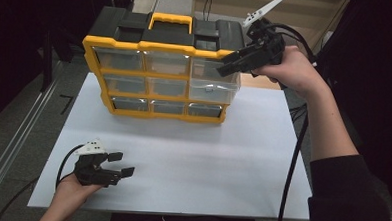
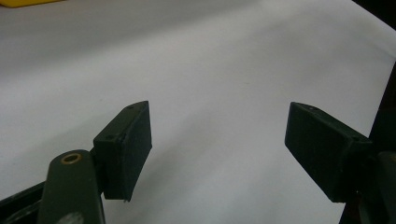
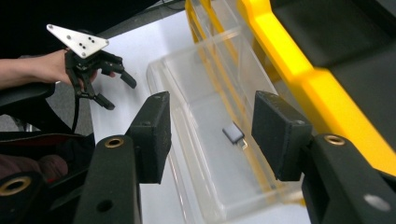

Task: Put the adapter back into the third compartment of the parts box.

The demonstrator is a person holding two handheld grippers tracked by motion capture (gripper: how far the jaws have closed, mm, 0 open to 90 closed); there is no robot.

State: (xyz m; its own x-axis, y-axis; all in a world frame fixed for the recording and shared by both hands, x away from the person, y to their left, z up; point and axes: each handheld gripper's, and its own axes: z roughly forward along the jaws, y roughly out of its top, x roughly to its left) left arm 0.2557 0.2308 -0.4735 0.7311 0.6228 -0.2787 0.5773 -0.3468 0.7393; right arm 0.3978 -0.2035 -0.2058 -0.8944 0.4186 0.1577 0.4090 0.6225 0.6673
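A yellow and black organiser point(image 1: 164, 48) with clear drawers stands at the back of the white table point(image 1: 182, 155). Its right drawer point(image 1: 214, 89) in the middle row is pulled out. In the right gripper view a small grey part point(image 3: 233, 134) lies on the floor of this clear drawer point(image 3: 205, 154). My right gripper point(image 1: 225, 65) hovers over the drawer, open point(image 3: 210, 105), with nothing between its jaws. My left gripper point(image 1: 122, 164) rests low near the table's front left, open point(image 2: 219, 109) and holding nothing. It also appears far off as the left gripper point(image 3: 112, 88) in the right gripper view.
The organiser has a yellow carry handle point(image 1: 171, 20) on top, and its other drawers are closed. A black cable point(image 1: 294, 160) trails from the right gripper past the table's right edge. A metal rail point(image 1: 18, 133) runs along the left side.
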